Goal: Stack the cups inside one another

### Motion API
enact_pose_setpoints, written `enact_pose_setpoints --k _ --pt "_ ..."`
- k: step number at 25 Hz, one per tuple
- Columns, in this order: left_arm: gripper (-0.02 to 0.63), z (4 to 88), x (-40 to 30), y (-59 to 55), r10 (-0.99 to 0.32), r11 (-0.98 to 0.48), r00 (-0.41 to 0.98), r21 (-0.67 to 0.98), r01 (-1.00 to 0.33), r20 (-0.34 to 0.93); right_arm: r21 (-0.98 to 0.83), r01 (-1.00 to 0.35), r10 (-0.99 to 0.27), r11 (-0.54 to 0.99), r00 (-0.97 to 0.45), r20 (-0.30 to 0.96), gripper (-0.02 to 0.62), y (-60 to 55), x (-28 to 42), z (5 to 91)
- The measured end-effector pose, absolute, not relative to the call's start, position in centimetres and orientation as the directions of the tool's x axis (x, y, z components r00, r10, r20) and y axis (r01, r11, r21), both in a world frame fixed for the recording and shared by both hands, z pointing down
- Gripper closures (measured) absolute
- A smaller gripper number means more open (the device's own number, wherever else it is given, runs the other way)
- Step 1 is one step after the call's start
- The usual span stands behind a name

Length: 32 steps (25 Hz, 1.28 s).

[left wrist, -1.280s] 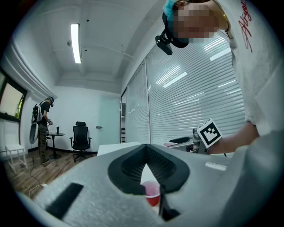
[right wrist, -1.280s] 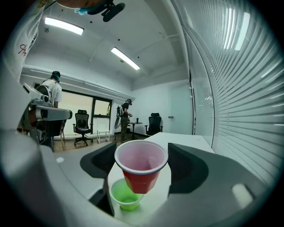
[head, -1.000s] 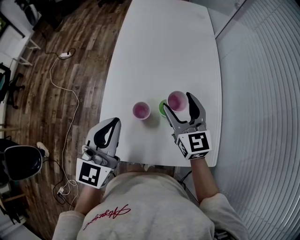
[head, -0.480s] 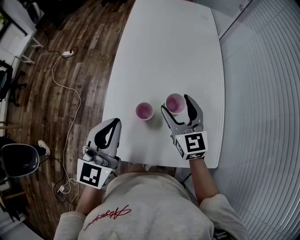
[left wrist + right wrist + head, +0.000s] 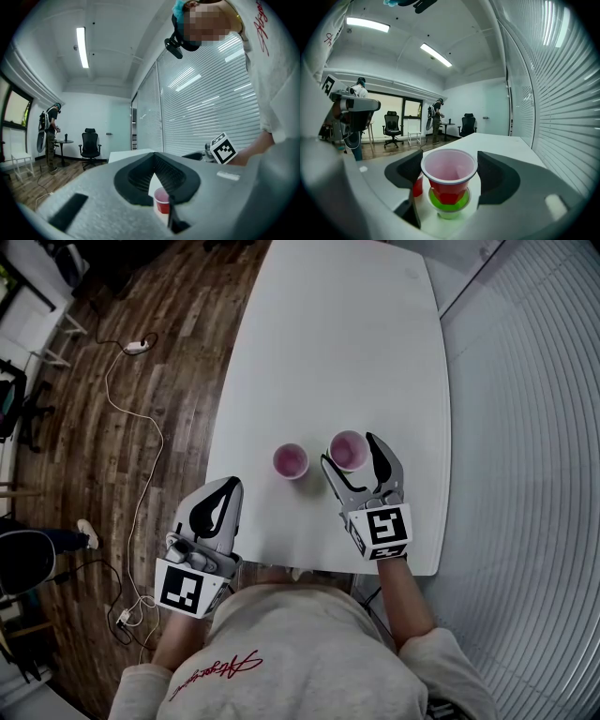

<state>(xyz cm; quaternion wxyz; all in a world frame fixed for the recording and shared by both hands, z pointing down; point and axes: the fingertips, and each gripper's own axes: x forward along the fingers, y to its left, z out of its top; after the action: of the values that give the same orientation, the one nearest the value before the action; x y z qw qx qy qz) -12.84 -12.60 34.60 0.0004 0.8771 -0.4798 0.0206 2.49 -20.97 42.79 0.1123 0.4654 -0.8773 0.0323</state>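
Observation:
My right gripper [image 5: 349,450] is shut on a red cup [image 5: 347,449] with a pale pink inside. In the right gripper view the pads press this red cup's [image 5: 449,176] rim on both sides, and its base sits down in the mouth of a green cup [image 5: 449,204] on the white table [image 5: 337,334]. From the head view only a sliver of the green cup [image 5: 332,463] shows. A second red cup [image 5: 291,460] stands alone to the left. The left gripper [image 5: 223,486] is shut and empty at the table's near left edge; it looks toward that lone cup [image 5: 161,202].
The table's right edge runs close beside the right gripper, with a wall of slatted blinds [image 5: 525,427] beyond. Wooden floor [image 5: 141,381] with a white cable [image 5: 131,418] lies left. Office chairs [image 5: 393,127] and standing people [image 5: 436,117] are far off.
The right gripper has carried its red cup slightly left and down over the green cup, which is now almost covered. The left gripper has kept still.

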Motion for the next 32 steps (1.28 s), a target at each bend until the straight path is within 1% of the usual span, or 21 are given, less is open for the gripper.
enact_pose_setpoints --k 32 --pt "0.61 35.2 -13.3 -12.5 -0.852 -0.522 0.52 -0.031 -0.852 0.056 0.051 -0.826 -0.798 0.561 -0.524 0.299 0.233 -21.3 2.8 46.9"
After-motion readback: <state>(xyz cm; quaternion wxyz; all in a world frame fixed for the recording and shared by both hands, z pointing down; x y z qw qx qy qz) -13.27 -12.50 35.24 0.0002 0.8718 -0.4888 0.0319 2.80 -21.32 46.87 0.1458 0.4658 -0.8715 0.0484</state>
